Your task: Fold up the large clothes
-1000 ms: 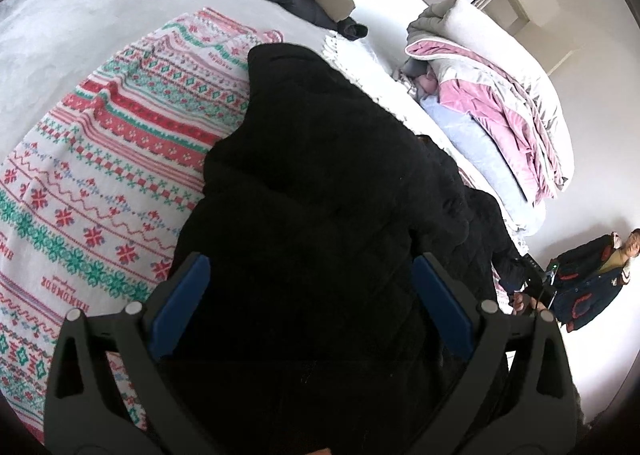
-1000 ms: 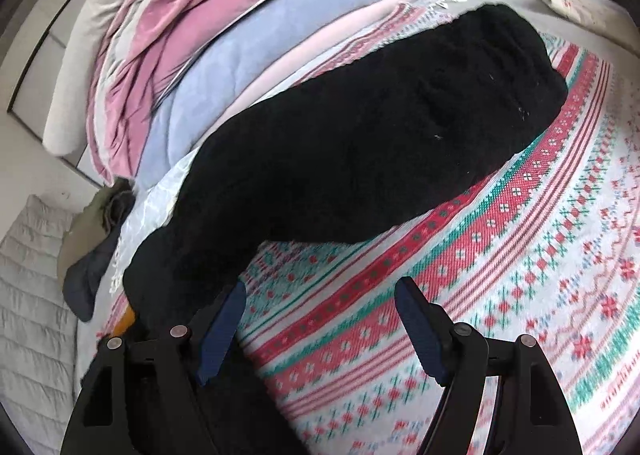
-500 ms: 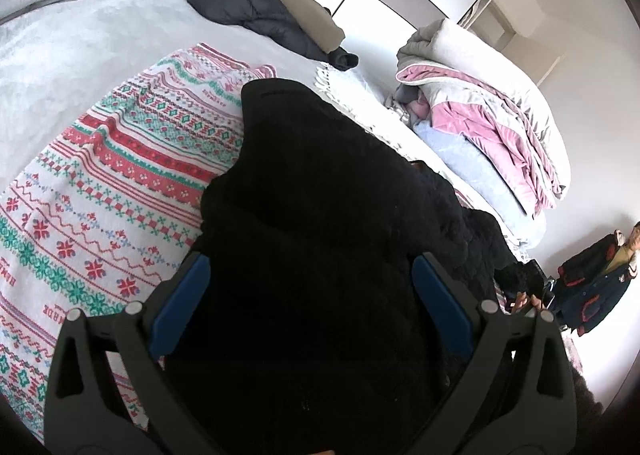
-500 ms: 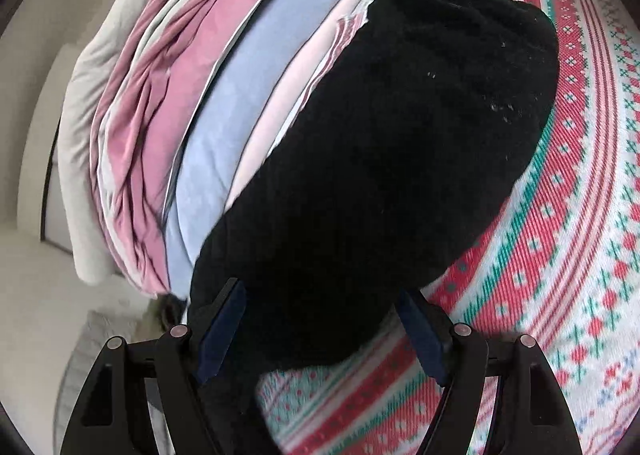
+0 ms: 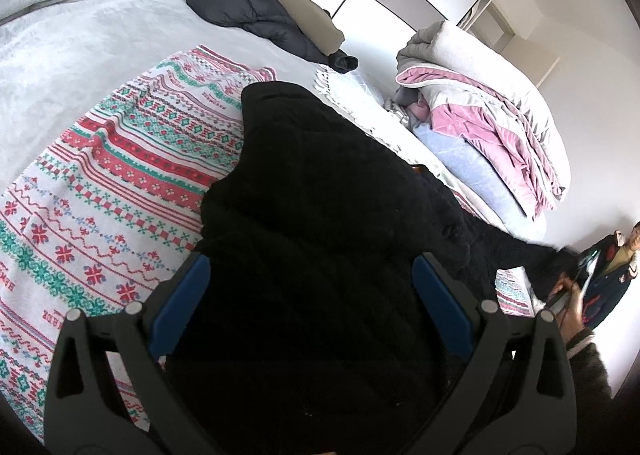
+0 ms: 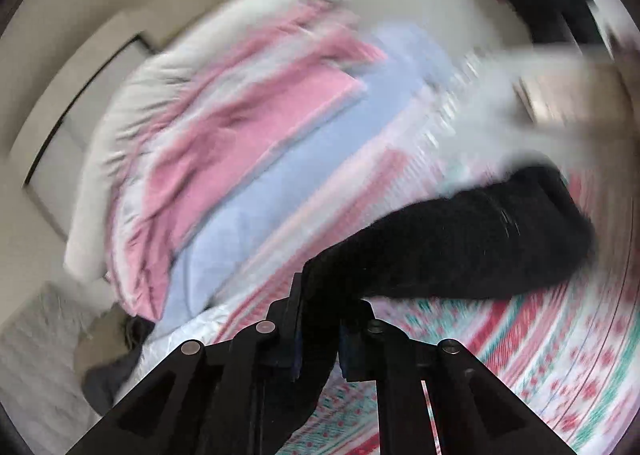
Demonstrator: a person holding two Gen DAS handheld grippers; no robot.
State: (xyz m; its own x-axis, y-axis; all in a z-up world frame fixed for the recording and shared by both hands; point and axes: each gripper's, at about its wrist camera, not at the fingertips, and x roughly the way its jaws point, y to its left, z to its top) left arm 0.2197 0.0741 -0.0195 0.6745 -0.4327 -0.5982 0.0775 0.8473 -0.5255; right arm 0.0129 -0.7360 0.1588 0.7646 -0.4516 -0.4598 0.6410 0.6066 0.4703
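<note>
Okay, my right gripper (image 6: 318, 335) has just snapped closed and pinches the black garment (image 5: 320, 215) at its edge; left gripper (image 5: 308, 295) spread wide over the bulk on the patterned blanket (image 5: 100, 195). Lift steadily, carry fold across, keep left pinning.

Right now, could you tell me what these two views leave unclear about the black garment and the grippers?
- Right wrist view: motion blur smears the black garment; its type is unreadable, though the right gripper has just closed on it.
- Left wrist view: the garment's near end is cut off behind the left gripper.
</note>
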